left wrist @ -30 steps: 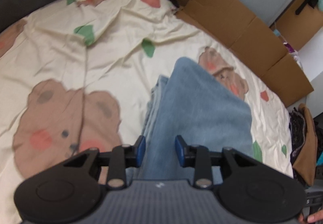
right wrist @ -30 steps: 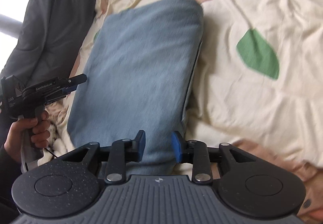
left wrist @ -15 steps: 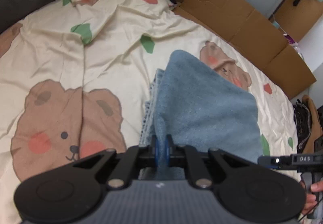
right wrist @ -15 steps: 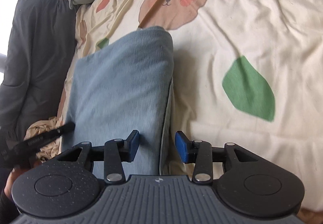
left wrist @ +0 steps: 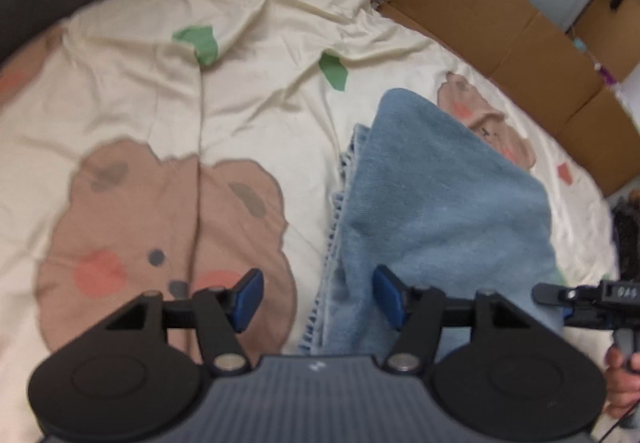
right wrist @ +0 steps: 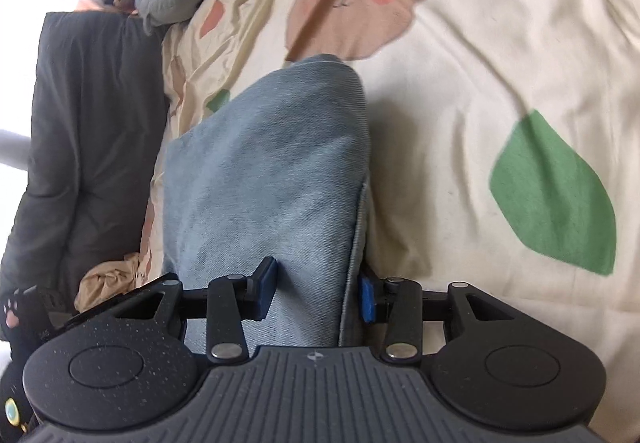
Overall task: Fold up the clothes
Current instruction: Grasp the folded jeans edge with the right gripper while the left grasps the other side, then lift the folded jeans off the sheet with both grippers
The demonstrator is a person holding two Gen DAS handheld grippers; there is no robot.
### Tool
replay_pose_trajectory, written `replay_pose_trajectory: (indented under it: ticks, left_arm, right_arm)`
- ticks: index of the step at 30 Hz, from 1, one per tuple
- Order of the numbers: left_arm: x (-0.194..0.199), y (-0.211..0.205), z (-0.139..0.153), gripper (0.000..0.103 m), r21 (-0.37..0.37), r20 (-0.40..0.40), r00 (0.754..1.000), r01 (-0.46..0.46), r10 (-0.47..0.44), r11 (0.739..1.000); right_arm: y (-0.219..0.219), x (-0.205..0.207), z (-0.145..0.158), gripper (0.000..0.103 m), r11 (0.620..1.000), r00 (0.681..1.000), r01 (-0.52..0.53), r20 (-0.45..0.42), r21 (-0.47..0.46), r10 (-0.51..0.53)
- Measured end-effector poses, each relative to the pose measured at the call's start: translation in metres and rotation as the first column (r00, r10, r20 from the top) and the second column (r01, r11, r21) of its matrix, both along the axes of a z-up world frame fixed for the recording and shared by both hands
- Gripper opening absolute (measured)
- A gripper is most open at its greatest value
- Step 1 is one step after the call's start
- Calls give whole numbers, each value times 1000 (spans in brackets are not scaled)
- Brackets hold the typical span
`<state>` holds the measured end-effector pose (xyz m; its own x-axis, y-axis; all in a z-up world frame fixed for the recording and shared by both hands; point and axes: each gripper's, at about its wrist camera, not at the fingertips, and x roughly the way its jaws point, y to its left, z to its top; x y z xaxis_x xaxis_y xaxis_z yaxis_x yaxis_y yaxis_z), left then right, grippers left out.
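Denim, pale blue and folded into a thick pad, lies on the cream sheet (left wrist: 248, 91) printed with brown bears, green leaves and coral patches. The jeans (left wrist: 432, 211) sit right of a large bear face in the left wrist view, frayed edges stacked along their left side.

The left gripper (left wrist: 318, 303) has just been opening; its blue pads stand wide, the frayed near edge of the jeans between them, neither pad pressing the cloth. At the right edge of that view a hand (left wrist: 622, 375) holds the other tool, which bears small white characters too blurred to read.

In the right wrist view the right gripper (right wrist: 316, 293) straddles the near end of the jeans (right wrist: 272, 179); its jaws have just been closing a little. Both pads lie against the cloth's sides, but whether they pinch it I cannot tell.

Brown cardboard (left wrist: 500, 23) lines the far side of the bed, and a dark grey blanket (right wrist: 88, 131) lies beside the sheet. No readable brand or label shows elsewhere.
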<state>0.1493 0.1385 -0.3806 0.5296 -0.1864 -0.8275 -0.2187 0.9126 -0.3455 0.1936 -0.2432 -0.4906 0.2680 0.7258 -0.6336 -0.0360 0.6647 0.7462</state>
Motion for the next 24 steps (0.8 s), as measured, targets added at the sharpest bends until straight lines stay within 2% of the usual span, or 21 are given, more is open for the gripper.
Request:
replay_pose_trajectory:
  ticks: [4, 7, 10, 12, 20, 24]
  left_arm:
    - [-1, 14, -12, 61, -130, -9, 999, -33, 32, 991]
    - [-2, 20, -19, 57, -238, -13, 999, -41, 38, 970]
    - [0, 23, -24, 52, -304, -20, 999, -38, 34, 952]
    - [2, 23, -25, 52, -312, -27, 999, -33, 26, 949]
    - [6, 16, -26, 49, -327, -24, 1000, -17, 10, 945]
    - [11, -2, -27, 47, -345, -20, 999, 17, -25, 939]
  right_arm:
    - [-6, 3, -8, 41, 998, 998, 27, -59, 53, -24]
    - [-8, 6, -15, 40, 997, 996, 31, -87, 69, -25]
    - [-4, 4, -7, 27, 999, 998, 13, -65, 31, -11]
    - [-4, 3, 0, 20, 999, 998, 17, -62, 30, -15]
    - [-16, 5, 28, 18, 999, 999, 13, -45, 39, -11]
    - [-33, 6, 40, 18, 1000, 999, 22, -28, 12, -22]
